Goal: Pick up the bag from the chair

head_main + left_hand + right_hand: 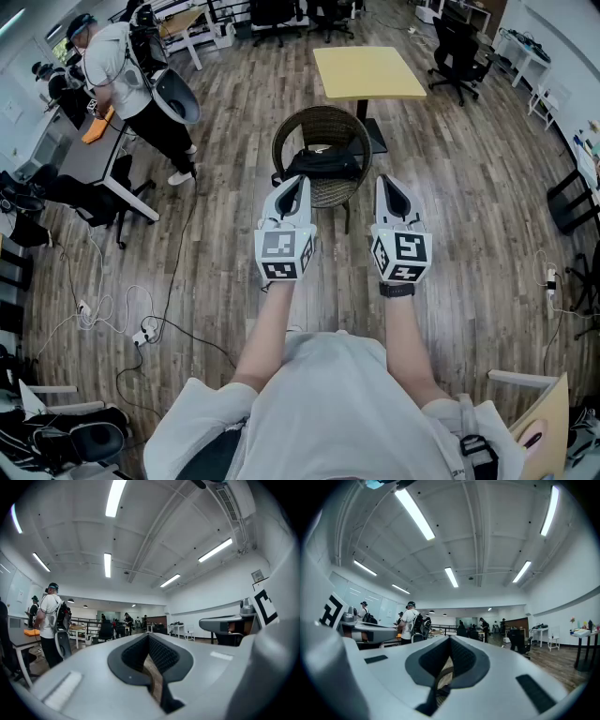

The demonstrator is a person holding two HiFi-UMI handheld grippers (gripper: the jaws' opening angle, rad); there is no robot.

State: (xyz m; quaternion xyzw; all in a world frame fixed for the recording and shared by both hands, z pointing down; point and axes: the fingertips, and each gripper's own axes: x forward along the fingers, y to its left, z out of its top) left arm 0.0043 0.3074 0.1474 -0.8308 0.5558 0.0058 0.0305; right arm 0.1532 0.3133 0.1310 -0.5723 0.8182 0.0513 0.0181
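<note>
A black bag (323, 165) lies on the seat of a round wicker chair (323, 120) in the middle of the head view. My left gripper (298, 181) hovers at the chair's near left edge, and its tip overlaps the bag's left end in this view. My right gripper (386, 181) is level with it, just off the chair's right side. Both sets of jaws are shut, tips together, with nothing held. The left gripper view (148, 637) and the right gripper view (450, 640) look out over the room; the bag shows in neither.
A yellow table (368, 71) stands just behind the chair. At the left a person (122, 75) bends over a grey desk (89, 155). Cables and a power strip (141, 336) lie on the wood floor. A black office chair (457, 52) is at the back right.
</note>
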